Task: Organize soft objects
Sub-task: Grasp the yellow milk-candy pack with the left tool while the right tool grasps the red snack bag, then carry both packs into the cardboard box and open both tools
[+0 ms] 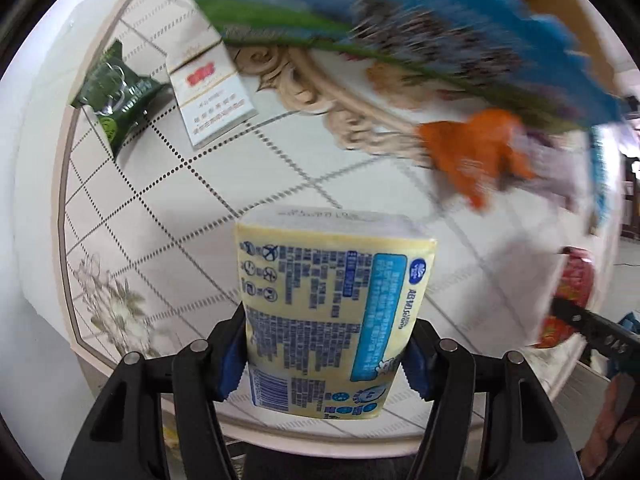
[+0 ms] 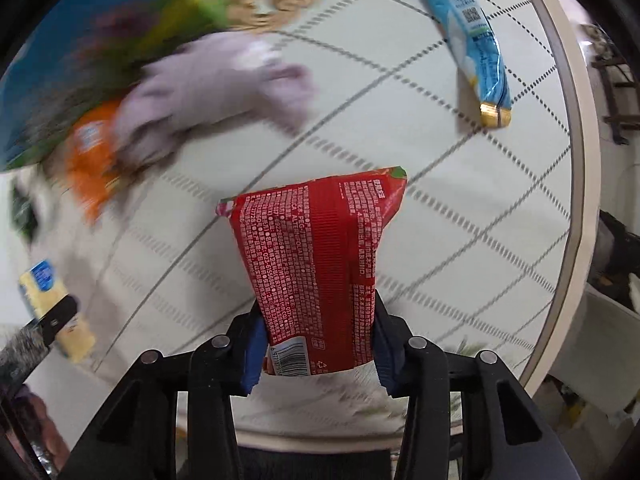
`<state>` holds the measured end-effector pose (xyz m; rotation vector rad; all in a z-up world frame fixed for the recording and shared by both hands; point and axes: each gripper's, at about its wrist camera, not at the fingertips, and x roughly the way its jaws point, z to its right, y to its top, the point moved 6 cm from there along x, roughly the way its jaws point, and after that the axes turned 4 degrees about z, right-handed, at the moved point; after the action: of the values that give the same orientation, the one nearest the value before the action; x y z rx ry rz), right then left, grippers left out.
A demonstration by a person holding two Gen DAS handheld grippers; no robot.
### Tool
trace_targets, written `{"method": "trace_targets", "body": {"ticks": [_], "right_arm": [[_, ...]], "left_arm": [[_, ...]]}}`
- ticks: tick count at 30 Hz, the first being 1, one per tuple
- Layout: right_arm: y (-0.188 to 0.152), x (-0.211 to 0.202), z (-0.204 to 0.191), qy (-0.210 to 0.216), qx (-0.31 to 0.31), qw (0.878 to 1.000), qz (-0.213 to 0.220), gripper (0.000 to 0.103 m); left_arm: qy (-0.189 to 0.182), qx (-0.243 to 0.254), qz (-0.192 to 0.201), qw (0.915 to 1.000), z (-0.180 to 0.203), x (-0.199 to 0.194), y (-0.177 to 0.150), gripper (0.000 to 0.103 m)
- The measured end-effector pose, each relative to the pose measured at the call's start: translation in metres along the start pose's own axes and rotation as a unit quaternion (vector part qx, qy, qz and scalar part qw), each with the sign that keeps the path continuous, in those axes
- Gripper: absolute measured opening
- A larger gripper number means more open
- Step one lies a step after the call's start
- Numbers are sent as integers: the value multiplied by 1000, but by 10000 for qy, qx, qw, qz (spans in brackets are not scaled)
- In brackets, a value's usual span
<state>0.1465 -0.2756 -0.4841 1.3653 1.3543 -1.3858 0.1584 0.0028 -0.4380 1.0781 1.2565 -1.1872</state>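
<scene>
My left gripper (image 1: 325, 364) is shut on a yellow tissue pack (image 1: 328, 304) with blue print and holds it above the table. My right gripper (image 2: 318, 354) is shut on a red tissue pack (image 2: 316, 264) with white print, also above the table. An orange cloth (image 1: 476, 152) and a pale purple cloth (image 2: 216, 80) lie together on the table beside a blue and green box (image 1: 360, 16). The yellow pack also shows at the left of the right wrist view (image 2: 52, 308); the red pack shows at the right of the left wrist view (image 1: 572, 292).
A dark green packet (image 1: 118, 94) and a white and red carton (image 1: 212, 96) lie at the far left of the round patterned table (image 1: 168, 208). A light blue wrapper (image 2: 472, 36) lies near the table's right rim (image 2: 580, 160).
</scene>
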Motion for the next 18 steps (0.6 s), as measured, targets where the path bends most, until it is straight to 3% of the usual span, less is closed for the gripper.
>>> {"method": "trace_targets", "body": {"ticks": [5,9,14,18], "right_arm": [[-18,-73,-42,744,-453,9947,542,47],[0,-163,-67,953,-836,9864,1048,47],[63,-229,-94,794,-972,9811,1472,47],[130,-213,-111,608,-801,9850,1405,47]], "left_arm": [[-668,-51,431,9968,27,-83,0,62],[-1008,225,923,9904,85,-156,49,62],[-946,396,1295,9863,89,-195,126,62],[-918,339,1090,9892,86,-180,190,62]]}}
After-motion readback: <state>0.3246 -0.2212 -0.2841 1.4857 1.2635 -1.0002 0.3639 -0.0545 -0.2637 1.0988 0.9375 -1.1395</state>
